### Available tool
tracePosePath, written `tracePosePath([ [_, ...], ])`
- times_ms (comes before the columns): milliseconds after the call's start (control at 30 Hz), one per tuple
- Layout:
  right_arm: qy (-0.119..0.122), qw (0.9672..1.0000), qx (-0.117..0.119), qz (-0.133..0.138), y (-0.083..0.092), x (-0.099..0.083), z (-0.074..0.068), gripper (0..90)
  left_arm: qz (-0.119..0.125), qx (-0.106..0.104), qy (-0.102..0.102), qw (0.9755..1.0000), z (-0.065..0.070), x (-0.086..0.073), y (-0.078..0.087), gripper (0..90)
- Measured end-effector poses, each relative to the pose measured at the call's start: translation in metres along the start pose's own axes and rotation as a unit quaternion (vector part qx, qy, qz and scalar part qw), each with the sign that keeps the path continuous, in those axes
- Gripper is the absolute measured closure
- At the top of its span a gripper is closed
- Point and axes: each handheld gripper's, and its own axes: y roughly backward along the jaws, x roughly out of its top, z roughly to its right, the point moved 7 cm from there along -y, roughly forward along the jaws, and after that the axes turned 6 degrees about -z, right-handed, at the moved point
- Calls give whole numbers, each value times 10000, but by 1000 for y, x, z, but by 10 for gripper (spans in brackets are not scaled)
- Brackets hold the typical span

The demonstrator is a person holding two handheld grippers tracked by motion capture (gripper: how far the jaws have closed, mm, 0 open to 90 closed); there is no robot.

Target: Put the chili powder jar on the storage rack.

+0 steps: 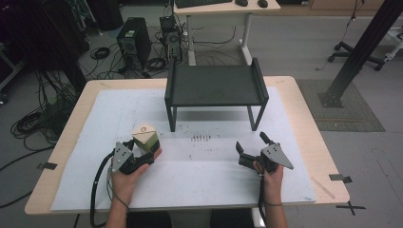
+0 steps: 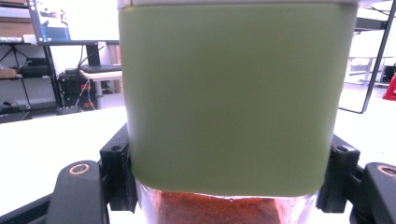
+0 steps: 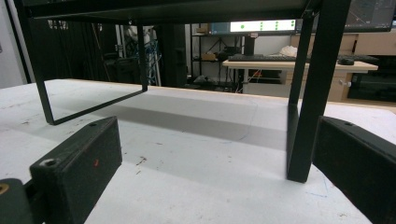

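A squarish jar (image 1: 146,138) with a green sleeve and a pale wooden lid stands on the white mat at the left. My left gripper (image 1: 142,154) is shut on the jar (image 2: 229,98), one jaw on each side; reddish-brown contents show through clear glass at its base. My right gripper (image 1: 250,142) rests on the mat at the right, open, nothing between its jaws. In the right gripper view its gripper (image 3: 219,158) faces the black shelf (image 3: 308,93) from low down.
A low black metal shelf (image 1: 216,85) stands at the table's (image 1: 304,99) far middle. Small dark marks (image 1: 200,138) dot the white mat (image 1: 204,175) between the grippers. A desk, computer towers and cables lie on the floor beyond.
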Motion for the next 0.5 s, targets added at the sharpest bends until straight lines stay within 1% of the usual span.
tracePosePath([
  [233,-4,10000,3,1,0,0,0,13,-8,-20,17,10000,0,0,0,281],
  [400,-1,10000,9,0,0,0,0,13,-17,-81,65,9999,-1,0,0,286],
  [500,-2,10000,11,3,0,0,0,14,-23,-98,56,9999,-1,0,0,288],
])
